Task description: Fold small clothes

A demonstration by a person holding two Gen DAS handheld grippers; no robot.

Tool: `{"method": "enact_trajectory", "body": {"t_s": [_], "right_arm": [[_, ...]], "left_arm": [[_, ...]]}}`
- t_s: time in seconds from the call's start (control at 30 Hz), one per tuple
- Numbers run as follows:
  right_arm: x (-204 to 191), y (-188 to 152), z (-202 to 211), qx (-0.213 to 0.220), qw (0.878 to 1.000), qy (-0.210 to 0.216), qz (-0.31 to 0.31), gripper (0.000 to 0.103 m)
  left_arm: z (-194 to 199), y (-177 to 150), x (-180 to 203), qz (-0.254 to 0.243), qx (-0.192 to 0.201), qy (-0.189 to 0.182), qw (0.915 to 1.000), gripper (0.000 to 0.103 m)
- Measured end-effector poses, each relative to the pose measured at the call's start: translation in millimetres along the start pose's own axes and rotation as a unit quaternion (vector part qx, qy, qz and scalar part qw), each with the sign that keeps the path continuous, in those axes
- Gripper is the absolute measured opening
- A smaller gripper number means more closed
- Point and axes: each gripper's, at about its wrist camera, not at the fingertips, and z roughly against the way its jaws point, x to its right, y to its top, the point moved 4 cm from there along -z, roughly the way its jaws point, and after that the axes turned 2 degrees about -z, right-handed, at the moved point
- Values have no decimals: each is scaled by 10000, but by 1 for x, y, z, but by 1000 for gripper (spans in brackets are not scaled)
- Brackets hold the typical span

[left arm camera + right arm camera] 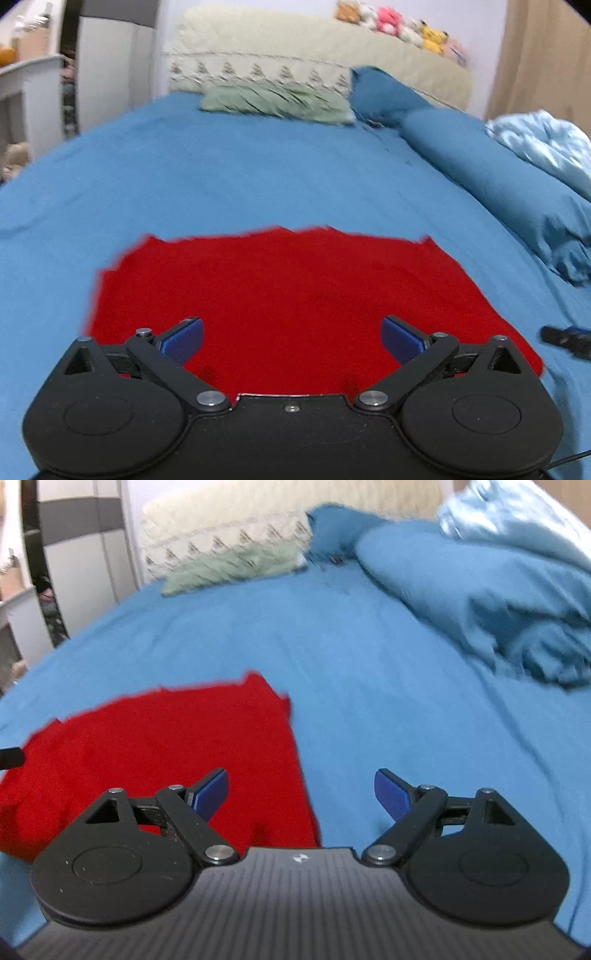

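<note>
Red garment (288, 302) flat on blue sheet (221, 177), lower centre; left gripper (291, 338) and right gripper (300, 794) both spread, empty.

Near edge of the red garment (288, 295) is lost under the left gripper (291, 341) body, so its hem can't be read. In the right wrist view the same cloth runs off the left border, its far corner smeared. A dark tip (565, 338) pokes in at the left view's right edge, mostly cut off. The plush toys (402, 26) on the headboard are too soft to identify. The pale blue quilt (517, 520) is blurred and clipped at the frame.
</note>
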Motion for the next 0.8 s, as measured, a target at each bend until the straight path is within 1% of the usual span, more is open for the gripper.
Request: {"method": "enact_trajectory", "body": {"t_s": [0.03,0.1,0.17,0.27,0.37,0.43,0.47,0.5,0.53,0.6,0.63,0.7,0.77,0.8], "right_arm": [[3,-3,-4,-33,10000,22,-65,101],[5,-13,-13,-128,9998,-5,-117,100],[7,-20,-14,-171,9997,3,-153,99],[7,-30,-24,-214,9996,74,-192,98],[6,-38,-36,-248,9996,31,-143,89],[4,-45,-40,-222,9996,38,-178,88],[1,-46,-43,-174,9998,-8,-132,86],[-2,-47,-42,-150,9999,-48,-52,79],[-6,-48,-42,-144,9999,-51,9,75],[-12,-50,-41,-161,9998,16,120,59],[-15,-50,-40,-178,9997,38,170,54],[-20,-49,-38,-208,9995,122,205,34],[-23,-47,-37,-245,9994,66,217,27],[-24,-45,-36,-266,9994,53,201,25]], "left_arm": [[-6,-1,9,-37,23,-55,10000,103],[-22,-2,21,-134,-23,-23,9999,103],[-39,-3,23,-129,-182,102,9997,103],[-56,-3,18,-3,-300,135,9995,103],[-66,-6,16,28,-438,291,9986,103],[-73,-10,11,109,-556,358,9977,103],[-72,-14,6,160,-606,375,9973,103],[-74,-16,4,200,-662,386,9969,103],[-75,-17,3,218,-696,400,9965,103],[-78,-18,3,176,-726,437,9962,103],[-77,-19,4,142,-739,461,9961,103],[-79,-20,4,66,-781,503,9957,103],[-81,-21,4,29,-788,517,9955,103],[-81,-21,4,24,-790,516,9955,103]]}}
